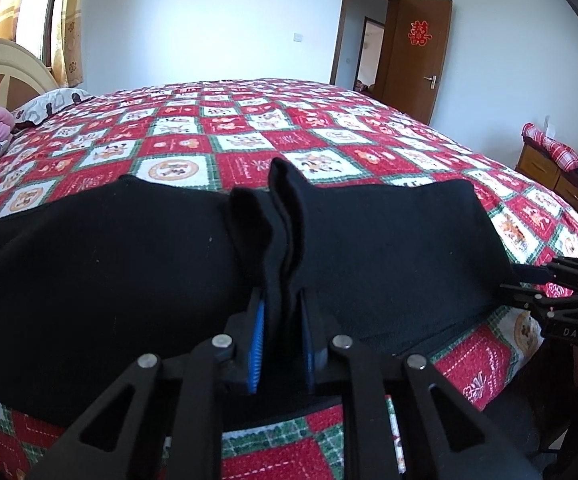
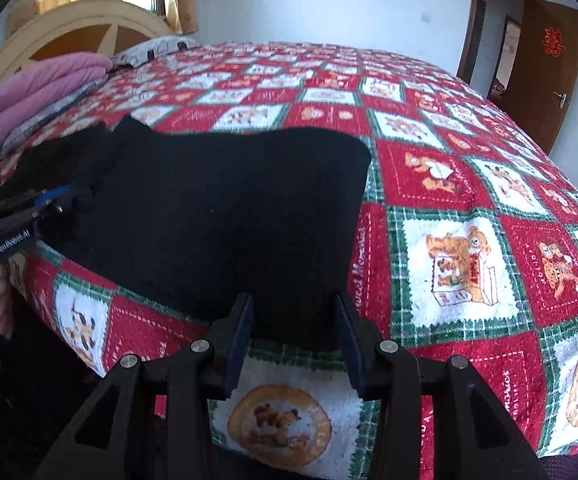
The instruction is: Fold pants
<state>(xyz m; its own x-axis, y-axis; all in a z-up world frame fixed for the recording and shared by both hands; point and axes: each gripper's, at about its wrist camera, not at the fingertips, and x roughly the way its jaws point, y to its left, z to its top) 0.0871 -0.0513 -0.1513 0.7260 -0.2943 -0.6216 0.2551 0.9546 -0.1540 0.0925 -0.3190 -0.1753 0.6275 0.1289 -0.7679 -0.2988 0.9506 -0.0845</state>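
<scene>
A white-walled bedroom holds a large bed (image 1: pixel 289 128) covered by a red, white and green patchwork quilt (image 2: pixel 469 208) printed with bears. A brown door (image 1: pixel 421 60) stands open at the far right, and a curved headboard (image 2: pixel 81 28) sits far left under a curtained window. Folded pink bedding (image 2: pixel 49 76) and a patterned pillow (image 1: pixel 49 102) lie by the headboard. The black pants (image 2: pixel 225 208) lie along the near edge of the bed, their long axis running left to right. The left gripper (image 1: pixel 283 316) is clamped on a raised ridge of the pants' fabric. The right gripper (image 2: pixel 293 320) has its fingers spread apart at the pants' near edge, the cloth lying between them.
</scene>
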